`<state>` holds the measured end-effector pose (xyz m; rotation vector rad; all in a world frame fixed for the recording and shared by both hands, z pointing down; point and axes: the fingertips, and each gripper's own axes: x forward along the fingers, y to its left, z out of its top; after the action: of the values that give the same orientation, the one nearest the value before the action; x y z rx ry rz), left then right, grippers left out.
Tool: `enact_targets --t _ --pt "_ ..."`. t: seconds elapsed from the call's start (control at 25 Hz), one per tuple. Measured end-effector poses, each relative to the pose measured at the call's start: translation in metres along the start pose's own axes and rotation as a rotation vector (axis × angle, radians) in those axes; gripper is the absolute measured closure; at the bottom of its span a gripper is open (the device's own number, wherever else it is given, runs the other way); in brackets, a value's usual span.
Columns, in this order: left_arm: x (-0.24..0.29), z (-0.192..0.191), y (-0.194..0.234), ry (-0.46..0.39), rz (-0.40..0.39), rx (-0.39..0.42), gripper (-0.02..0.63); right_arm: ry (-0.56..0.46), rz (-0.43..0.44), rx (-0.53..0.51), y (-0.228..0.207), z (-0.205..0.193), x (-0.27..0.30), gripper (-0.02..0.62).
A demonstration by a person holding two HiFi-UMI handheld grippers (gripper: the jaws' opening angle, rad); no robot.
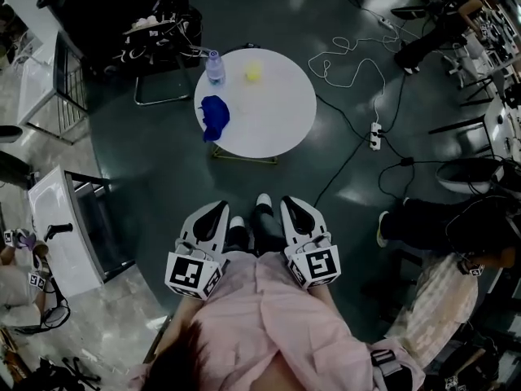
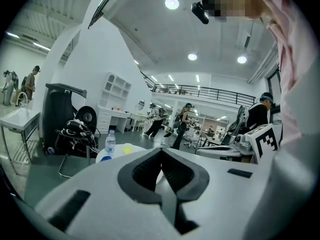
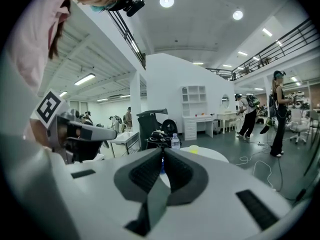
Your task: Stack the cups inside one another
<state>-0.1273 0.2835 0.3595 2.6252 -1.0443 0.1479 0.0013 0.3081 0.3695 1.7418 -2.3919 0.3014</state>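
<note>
A round white worktop [image 1: 273,125] stands on the dark floor [image 1: 342,218]. A clear water bottle [image 1: 214,66] with a blue cap stands upright near its back edge. Behind the worktop is a black chair [image 1: 159,31] with stuff piled on it. A white cable [image 1: 352,59] curls over the floor on the right, and a white power strip [image 1: 375,134] lies near it. A long white table [image 1: 55,226] is far off on the left. A person [image 1: 444,222] sits on the right.

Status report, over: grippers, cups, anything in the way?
Left gripper shut, empty; right gripper shut, empty. Small yellow cup and blue item apart on round white table, untouched. Clear plastic water bottle stands beside them.
</note>
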Motion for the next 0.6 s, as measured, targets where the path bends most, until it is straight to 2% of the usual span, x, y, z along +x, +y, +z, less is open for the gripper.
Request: enact_targets --t 0.12,0.32,0.6 --pt "0.011 0.012 0.010 -0.033 0.036 -0.005 0.591 0.016 0.021 -0.006 -0.006 -0.001 0.010 0.563" --pt "0.047 0.037 0.015 -0.075 0.054 0.036 0.591 0.005 0.048 -0.019 -0.036 0.012 0.034 0.563" --pt "0.099 0.047 0.017 -0.096 0.088 -0.015 0.592 0.003 0.055 -0.008 -0.094 0.023 0.059 0.563"
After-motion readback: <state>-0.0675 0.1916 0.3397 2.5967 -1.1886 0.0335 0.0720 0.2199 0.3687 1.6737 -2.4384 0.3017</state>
